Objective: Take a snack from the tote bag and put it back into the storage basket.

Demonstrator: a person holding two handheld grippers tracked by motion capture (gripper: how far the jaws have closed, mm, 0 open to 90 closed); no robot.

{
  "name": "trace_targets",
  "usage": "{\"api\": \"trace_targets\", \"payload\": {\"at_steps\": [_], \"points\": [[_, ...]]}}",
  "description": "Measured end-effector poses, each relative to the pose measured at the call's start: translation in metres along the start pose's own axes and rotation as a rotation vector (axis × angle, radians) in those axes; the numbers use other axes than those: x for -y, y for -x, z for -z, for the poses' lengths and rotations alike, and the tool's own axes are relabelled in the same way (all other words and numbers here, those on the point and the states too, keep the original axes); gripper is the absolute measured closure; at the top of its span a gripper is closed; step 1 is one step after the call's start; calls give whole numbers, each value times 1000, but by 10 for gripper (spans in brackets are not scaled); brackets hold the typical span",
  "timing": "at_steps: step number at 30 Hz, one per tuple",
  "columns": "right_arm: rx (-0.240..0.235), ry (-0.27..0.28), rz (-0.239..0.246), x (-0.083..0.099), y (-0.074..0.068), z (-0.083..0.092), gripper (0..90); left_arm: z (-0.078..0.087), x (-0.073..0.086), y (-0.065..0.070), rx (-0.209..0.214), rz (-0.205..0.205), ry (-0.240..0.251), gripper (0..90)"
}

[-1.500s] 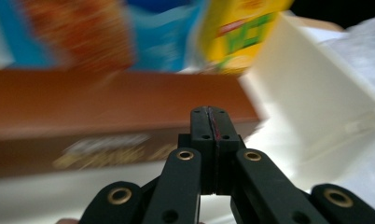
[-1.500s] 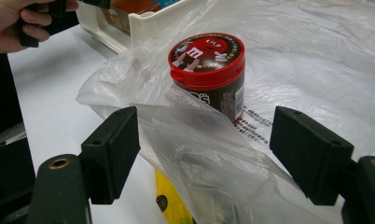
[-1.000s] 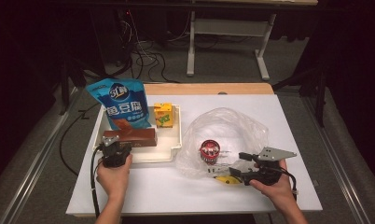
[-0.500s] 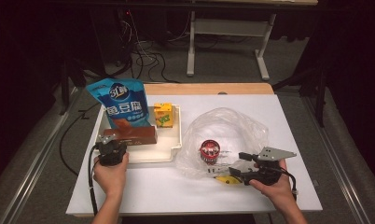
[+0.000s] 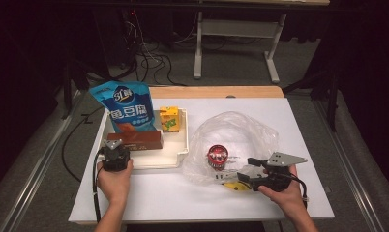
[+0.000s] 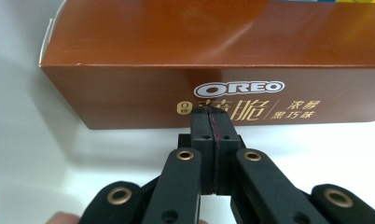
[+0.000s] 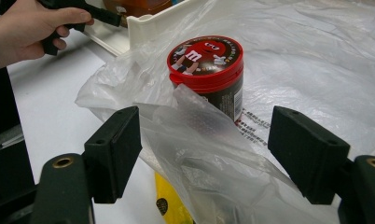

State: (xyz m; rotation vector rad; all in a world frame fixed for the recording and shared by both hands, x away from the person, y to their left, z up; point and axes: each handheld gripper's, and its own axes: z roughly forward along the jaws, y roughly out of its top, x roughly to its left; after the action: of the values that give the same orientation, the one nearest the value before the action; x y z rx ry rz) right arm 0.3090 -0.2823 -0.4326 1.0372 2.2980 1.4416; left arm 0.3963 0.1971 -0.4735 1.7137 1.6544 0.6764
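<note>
On the white surface (image 5: pixel 299 121), the right tool (image 7: pixel 206 154), jaws wide around a fold of the crinkled clear plastic bag (image 5: pixel 241 133) but gripping nothing, should probably pinch that rim cleanly beside the red-lidded candy tub (image 7: pixel 208 70), while the left tool (image 6: pixel 209 116), shut and empty, faces the brown Oreo box (image 6: pixel 213 51).

"OREO" stands on the brown box (image 6: pixel 213 70); an "m" marks the red-lidded tub (image 7: pixel 207 70).

- High view: worktop (image 5: pixel 299 125) brightly lit from above, surrounding room near black, picture soft and low in detail.
- Plastic bag (image 5: pixel 241 130) shows mild glare.
- Left tool view: sharp on brown box (image 6: pixel 213 60), soft shadow beneath it.
- Right tool view: near jaws slightly blurred.
</note>
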Motion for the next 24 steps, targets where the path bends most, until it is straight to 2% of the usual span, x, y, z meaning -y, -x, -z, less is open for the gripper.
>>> {"api": "trace_targets", "payload": {"at_steps": [5,9,14,17,20,21,23,24], "points": [[10,0,-5,0,-1,0,265,1,4,0,23,17,7,900],[34,10,-18,-2,-1,2,279,11,9,6,56,-17,18,882],[83,43,-28,-10,-6,4,299,28,7,14,125,-30,52,854],[126,69,-43,-16,-9,6,307,42,4,21,188,-50,95,814],[150,87,-61,-23,-11,7,307,51,2,27,283,-61,138,777],[149,94,-67,-26,-11,8,306,55,2,29,320,-82,156,767],[160,104,-77,-33,-12,10,306,58,2,33,349,-105,170,739],[166,106,-80,-37,-13,10,306,59,2,34,362,-104,177,727]]}}
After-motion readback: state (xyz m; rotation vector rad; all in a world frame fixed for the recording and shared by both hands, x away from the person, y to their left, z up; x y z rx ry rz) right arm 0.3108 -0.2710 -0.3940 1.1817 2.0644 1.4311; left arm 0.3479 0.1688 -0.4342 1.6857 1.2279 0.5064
